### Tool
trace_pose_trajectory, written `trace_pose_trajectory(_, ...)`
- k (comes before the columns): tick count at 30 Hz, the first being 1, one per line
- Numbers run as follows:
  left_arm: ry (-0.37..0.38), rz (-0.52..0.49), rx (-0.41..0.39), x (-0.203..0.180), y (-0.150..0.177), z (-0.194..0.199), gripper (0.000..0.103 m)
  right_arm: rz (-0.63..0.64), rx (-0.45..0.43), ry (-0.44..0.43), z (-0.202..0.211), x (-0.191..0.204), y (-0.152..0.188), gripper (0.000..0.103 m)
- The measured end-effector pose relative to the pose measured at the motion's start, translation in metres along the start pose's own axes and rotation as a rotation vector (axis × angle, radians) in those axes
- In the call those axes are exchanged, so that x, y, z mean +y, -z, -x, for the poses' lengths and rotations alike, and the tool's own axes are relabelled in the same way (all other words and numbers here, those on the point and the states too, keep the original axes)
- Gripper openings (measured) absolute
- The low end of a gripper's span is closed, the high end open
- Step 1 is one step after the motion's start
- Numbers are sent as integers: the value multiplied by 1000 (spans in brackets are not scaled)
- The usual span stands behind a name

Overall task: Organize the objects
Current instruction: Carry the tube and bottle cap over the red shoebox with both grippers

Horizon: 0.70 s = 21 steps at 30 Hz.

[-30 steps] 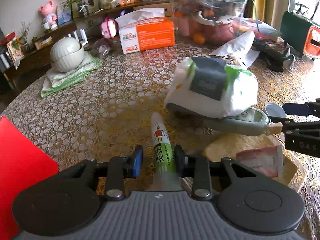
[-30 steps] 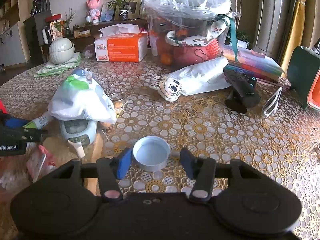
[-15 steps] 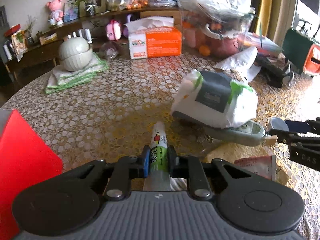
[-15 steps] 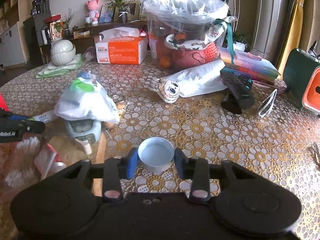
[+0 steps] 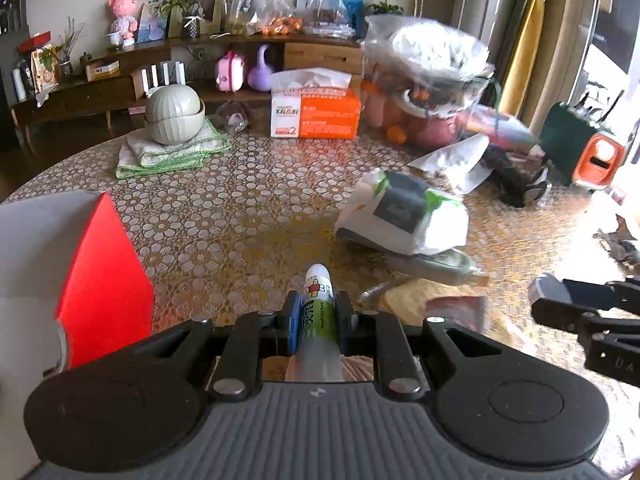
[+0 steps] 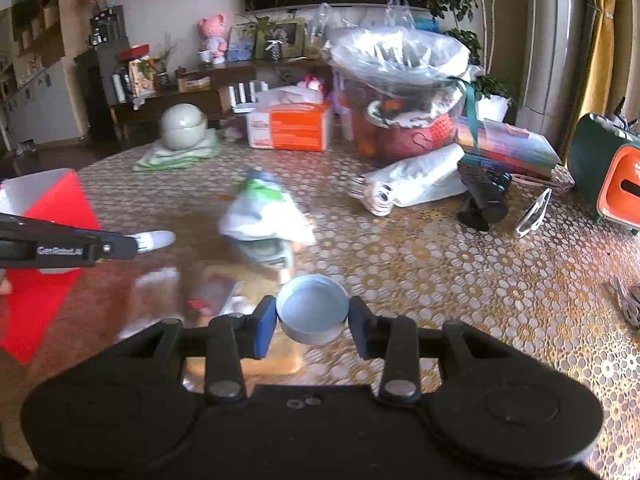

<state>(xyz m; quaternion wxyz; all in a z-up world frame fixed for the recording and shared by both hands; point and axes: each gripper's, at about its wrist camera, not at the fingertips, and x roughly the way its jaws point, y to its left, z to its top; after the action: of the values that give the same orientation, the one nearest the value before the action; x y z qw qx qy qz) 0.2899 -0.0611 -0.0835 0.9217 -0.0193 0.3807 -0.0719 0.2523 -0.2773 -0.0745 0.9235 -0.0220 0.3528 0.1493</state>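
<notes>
Green-labelled tube (image 5: 318, 312) now lifted clear of the tabletop (image 5: 240, 200), clamped in the left gripper (image 5: 317, 322); right gripper (image 6: 312, 320) has raised the round cap (image 6: 312, 309) too, both heading toward the red box (image 5: 102, 276) at the near-left edge.

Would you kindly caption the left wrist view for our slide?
Left gripper clamps a green-and-white tube above the patterned table, red box alongside.

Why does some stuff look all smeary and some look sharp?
Right wrist view: the white bag and table clutter smear with motion blur, while the held cap stays sharp. Left wrist view: the tube is crisp, the covered basket blurs, and window glare whitens the right edge.
</notes>
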Motion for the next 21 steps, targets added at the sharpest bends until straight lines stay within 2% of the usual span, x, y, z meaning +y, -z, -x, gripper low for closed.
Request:
trace_pose_trajectory(10, 43, 19, -54, 10, 19, 71, 17, 59, -14, -54, 52, 49, -3, 38)
trace_pose_trajectory(21, 50, 33, -102, 49, 36, 136, 17, 167, -42, -120, 93, 123, -11, 38)
